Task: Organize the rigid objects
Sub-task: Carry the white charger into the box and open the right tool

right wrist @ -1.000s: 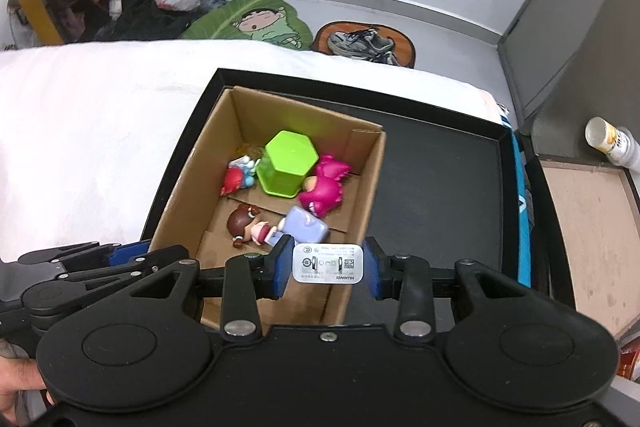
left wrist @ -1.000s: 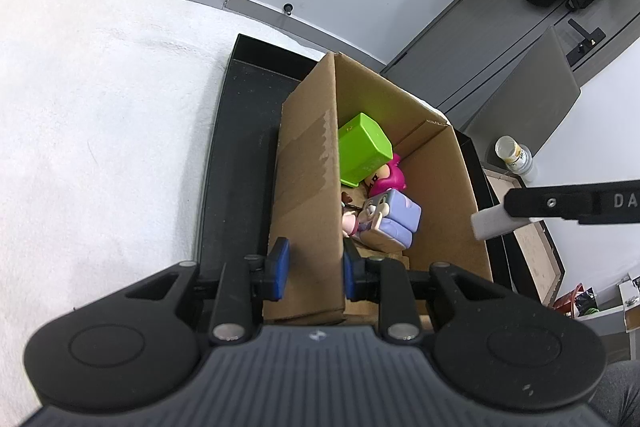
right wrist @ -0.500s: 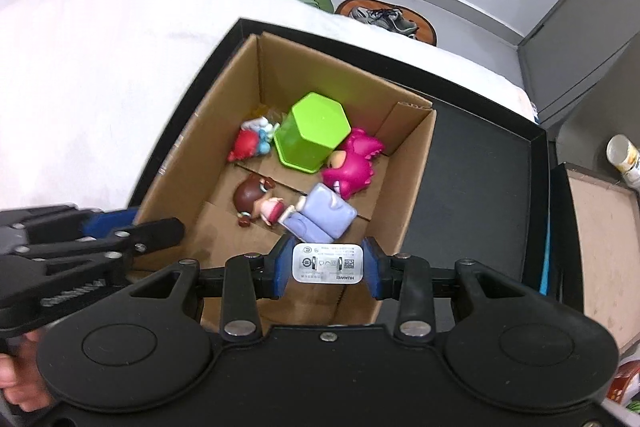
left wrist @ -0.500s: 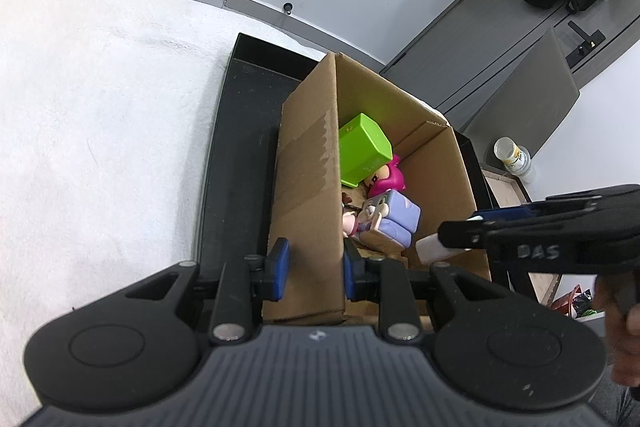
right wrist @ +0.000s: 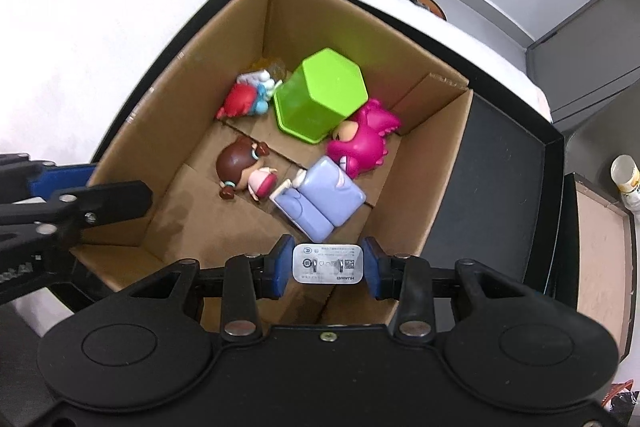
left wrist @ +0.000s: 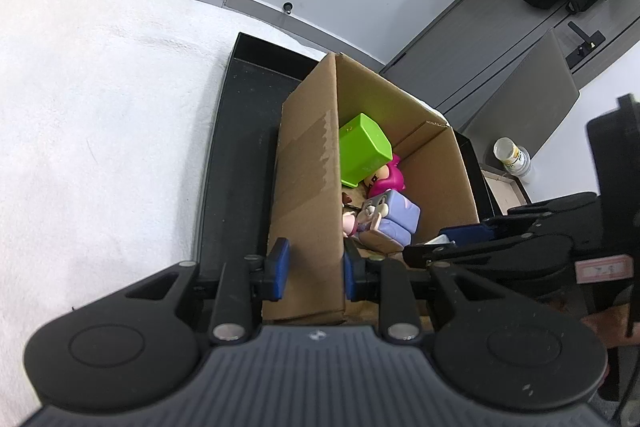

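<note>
An open cardboard box [right wrist: 424, 187] stands in a black tray [right wrist: 508, 163]. Inside lie a green hexagonal cup [right wrist: 320, 95], a pink figure [right wrist: 364, 143], a lilac block figure [right wrist: 324, 199], a brown-haired doll [right wrist: 240, 171] and a red and blue figure [right wrist: 244, 99]. My left gripper [left wrist: 314, 263] is shut on the box's left wall [left wrist: 308, 187]. My right gripper [right wrist: 327, 265] is shut on a white charger [right wrist: 327, 264], held over the box's near end. The right gripper also shows in the left wrist view [left wrist: 444, 247].
The tray sits on a white towel-covered surface [left wrist: 100, 127]. A bottle [left wrist: 512, 155] stands on the floor to the right, by a brown board [right wrist: 600, 259]. Grey cabinets and a white wall lie beyond.
My right gripper has moved with the charger forward and down, over the near end of the box. The left gripper keeps its hold on the box wall.
</note>
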A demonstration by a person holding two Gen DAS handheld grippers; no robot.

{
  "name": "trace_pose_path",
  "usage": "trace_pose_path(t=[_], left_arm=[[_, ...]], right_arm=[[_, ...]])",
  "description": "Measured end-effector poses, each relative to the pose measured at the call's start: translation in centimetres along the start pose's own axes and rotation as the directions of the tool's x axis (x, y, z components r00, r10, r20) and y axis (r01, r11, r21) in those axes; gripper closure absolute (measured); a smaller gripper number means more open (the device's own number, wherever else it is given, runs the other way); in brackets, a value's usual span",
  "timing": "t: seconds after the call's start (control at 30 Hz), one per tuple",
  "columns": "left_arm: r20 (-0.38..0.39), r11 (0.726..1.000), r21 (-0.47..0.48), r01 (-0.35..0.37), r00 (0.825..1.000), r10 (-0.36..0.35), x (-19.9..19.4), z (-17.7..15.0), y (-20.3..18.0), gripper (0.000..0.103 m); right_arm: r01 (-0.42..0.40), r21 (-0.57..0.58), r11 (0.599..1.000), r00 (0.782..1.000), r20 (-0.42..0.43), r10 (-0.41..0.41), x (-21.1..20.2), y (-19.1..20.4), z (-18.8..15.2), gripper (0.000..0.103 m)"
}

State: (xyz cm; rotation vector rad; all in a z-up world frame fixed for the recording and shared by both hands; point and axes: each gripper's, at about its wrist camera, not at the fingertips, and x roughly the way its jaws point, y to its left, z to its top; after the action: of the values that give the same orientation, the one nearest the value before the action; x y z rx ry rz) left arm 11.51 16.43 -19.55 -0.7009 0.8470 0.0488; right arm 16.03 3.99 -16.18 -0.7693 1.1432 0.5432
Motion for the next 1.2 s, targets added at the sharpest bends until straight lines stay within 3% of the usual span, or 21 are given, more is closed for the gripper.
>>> trace_pose_path(t=[0.4, 0.47, 0.73, 1.07, 1.2], left_arm=[[-0.002, 1.0, 0.001, -0.002, 1.0, 0.002, 0.0, 0.0, 0.1, 0.078], [-0.004, 1.0, 0.005, -0.004, 1.0, 0.004, 0.1, 0.1, 0.1, 0.078], [-0.019, 0.999, 0.028, -0.044, 0.999, 0.044, 0.0, 0.0, -0.4, 0.078], [-0.047, 0.99, 0.081, -0.114, 0.992, 0.118, -1.8, 0.3, -2.2, 0.076], [-0.02, 0.986, 0.12, -0.117, 0.993, 0.12, -4.1, 0.7, -4.0, 0.075]], right_arm=[[0.008, -0.003, 1.0, 1.0, 0.024, -0.008, -0.6, 0.2, -0.3, 0.065], [0.006, -0.002, 1.0, 0.999, 0.039, -0.006, -1.1, 0.0, -0.2, 0.06], [-0.057, 0.036, 0.998, 0.994, 0.096, 0.053, -4.0, -1.2, -1.0, 0.057], [-0.157, 0.169, 0.973, 0.973, 0.193, 0.123, -8.1, -5.4, -3.7, 0.05], [-0.189, 0.253, 0.949, 0.963, 0.237, 0.129, -9.2, -7.7, -5.3, 0.041]])
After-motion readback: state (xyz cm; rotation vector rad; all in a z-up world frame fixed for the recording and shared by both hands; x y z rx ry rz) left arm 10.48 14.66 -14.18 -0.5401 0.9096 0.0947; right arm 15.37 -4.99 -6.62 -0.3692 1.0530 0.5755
